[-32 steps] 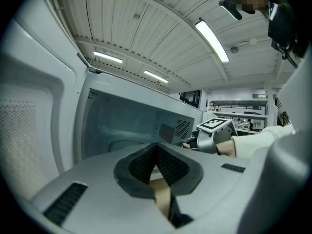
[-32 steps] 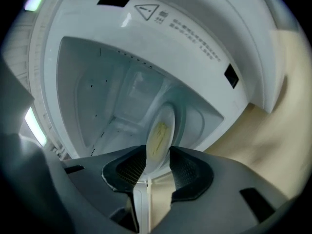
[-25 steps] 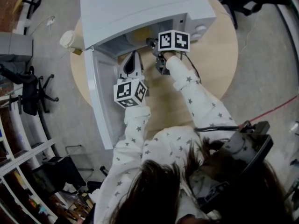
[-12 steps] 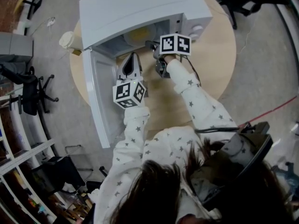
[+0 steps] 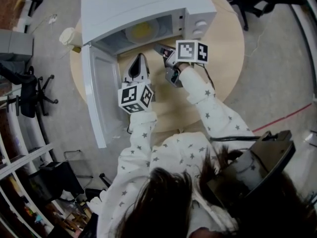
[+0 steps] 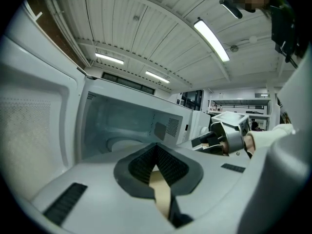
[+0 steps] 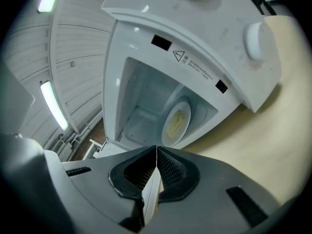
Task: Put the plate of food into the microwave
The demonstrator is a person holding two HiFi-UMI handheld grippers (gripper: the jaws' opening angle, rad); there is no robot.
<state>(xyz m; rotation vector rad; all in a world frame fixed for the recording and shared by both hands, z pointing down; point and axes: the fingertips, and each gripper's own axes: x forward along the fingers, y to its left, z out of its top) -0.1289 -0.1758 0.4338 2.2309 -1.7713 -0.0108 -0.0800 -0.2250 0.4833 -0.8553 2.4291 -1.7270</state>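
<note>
The white microwave stands at the back of the round table with its door swung wide to the left. A white plate with yellow food lies inside on the cavity floor, and it also shows as the plate in the right gripper view. My left gripper hovers in front of the opening, shut and empty, its tips meeting. My right gripper is just outside the opening's right side. Its jaws are closing, and the pads meet with nothing between them.
The microwave's knobs are on its right panel. Bare wooden table lies right of and in front of the oven. A pale cup-like thing sits at the table's left edge. Office chairs and a red cable are on the floor.
My right gripper has drawn back from the microwave's opening and its jaws have closed. The plate inside now shows more fully. My left gripper has barely moved.
</note>
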